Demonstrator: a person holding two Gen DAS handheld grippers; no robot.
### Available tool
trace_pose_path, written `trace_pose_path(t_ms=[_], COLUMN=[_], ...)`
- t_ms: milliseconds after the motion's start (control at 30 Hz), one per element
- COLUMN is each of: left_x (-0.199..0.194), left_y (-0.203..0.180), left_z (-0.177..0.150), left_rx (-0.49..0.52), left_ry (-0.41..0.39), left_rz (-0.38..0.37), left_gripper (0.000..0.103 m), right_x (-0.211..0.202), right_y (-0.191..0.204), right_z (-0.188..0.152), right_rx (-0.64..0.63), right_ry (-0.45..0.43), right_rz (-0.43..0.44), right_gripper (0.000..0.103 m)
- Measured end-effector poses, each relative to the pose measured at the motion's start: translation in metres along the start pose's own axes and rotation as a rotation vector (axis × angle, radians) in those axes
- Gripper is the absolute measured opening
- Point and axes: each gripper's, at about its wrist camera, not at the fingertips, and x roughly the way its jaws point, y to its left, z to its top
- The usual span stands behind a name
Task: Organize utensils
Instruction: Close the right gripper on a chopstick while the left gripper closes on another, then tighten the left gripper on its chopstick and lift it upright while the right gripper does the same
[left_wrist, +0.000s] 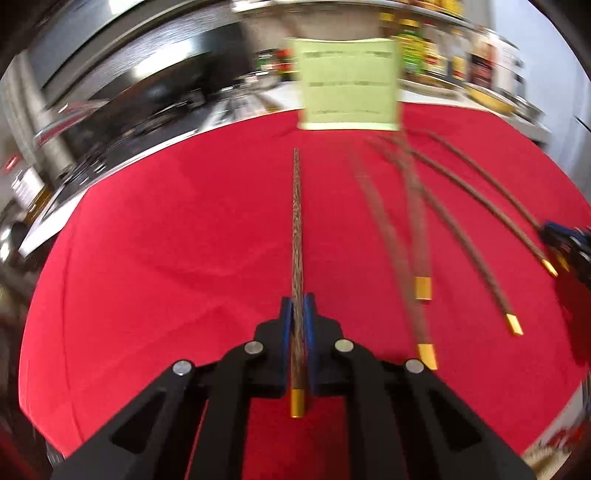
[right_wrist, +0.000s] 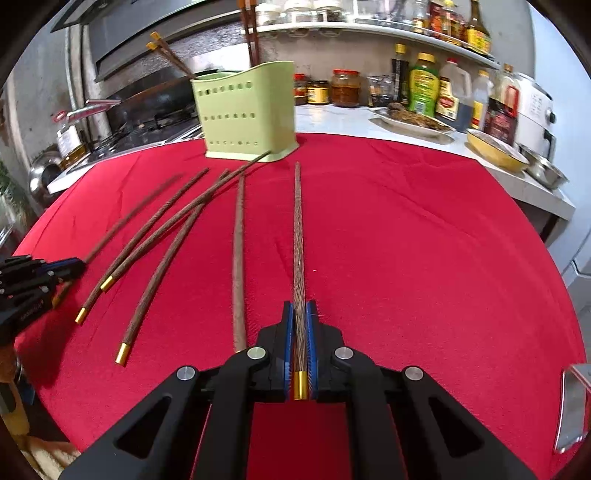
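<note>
My left gripper (left_wrist: 297, 301) is shut on a brown chopstick (left_wrist: 296, 221) with a gold cap, which points toward the green holder (left_wrist: 347, 88) at the far edge of the red cloth. My right gripper (right_wrist: 299, 306) is shut on another brown chopstick (right_wrist: 297, 236), also pointing toward the green holder (right_wrist: 247, 118). Several loose chopsticks (right_wrist: 162, 240) lie on the cloth left of my right gripper; they show blurred in the left wrist view (left_wrist: 424, 206). Two chopsticks (right_wrist: 168, 55) stand in the holder. The left gripper (right_wrist: 70, 267) shows at the left edge of the right wrist view.
A red cloth (right_wrist: 406, 240) covers the table. Behind it is a counter with jars and bottles (right_wrist: 424, 88), a plate of food (right_wrist: 413, 122), a yellow dish (right_wrist: 495, 147) and a steel bowl (right_wrist: 543, 170). A stove (right_wrist: 140, 122) is at the back left.
</note>
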Motion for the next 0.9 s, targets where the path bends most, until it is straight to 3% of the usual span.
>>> trace_pose_path(t_ms=[100, 267, 367, 467, 633, 700, 800, 900], left_x=[-0.002, -0.009, -0.017, -0.021, -0.021, -0.021, -0.022, -0.023], left_y=[0.015, 0.03, 0.038, 0.03, 0.019, 0.014, 0.005, 0.008], left_z=[-0.004, -0.01, -0.018, -0.027, -0.03, -0.03, -0.031, -0.031], left_rx=[-0.046, -0.062, -0.078, -0.045, -0.015, 0.004, 0.03, 0.009], left_ry=[0.004, -0.019, -0.041, -0.031, -0.042, -0.044, -0.057, -0.042], left_rz=[-0.004, -0.135, -0.159, -0.154, -0.124, -0.13, -0.083, -0.088], left_gripper=[0.007, 0.007, 0.01, 0.01, 0.014, 0.028, 0.028, 0.028], right_x=[-0.003, -0.004, -0.007, -0.01, -0.011, -0.012, -0.014, -0.017], right_y=[0.002, 0.008, 0.006, 0.008, 0.012, 0.013, 0.013, 0.013], right_z=[-0.002, -0.004, -0.007, -0.011, -0.015, -0.016, -0.019, -0.023], right_rx=[0.002, -0.039, -0.023, -0.035, -0.051, -0.062, -0.067, -0.068], right_ry=[0.001, 0.012, 0.007, -0.007, -0.024, -0.034, -0.044, -0.046], right_rz=[-0.019, 0.015, 0.051, 0.057, 0.029, 0.019, 0.01, 0.006], right_gripper=[0.007, 0.012, 0.014, 0.025, 0.023, 0.022, 0.02, 0.017])
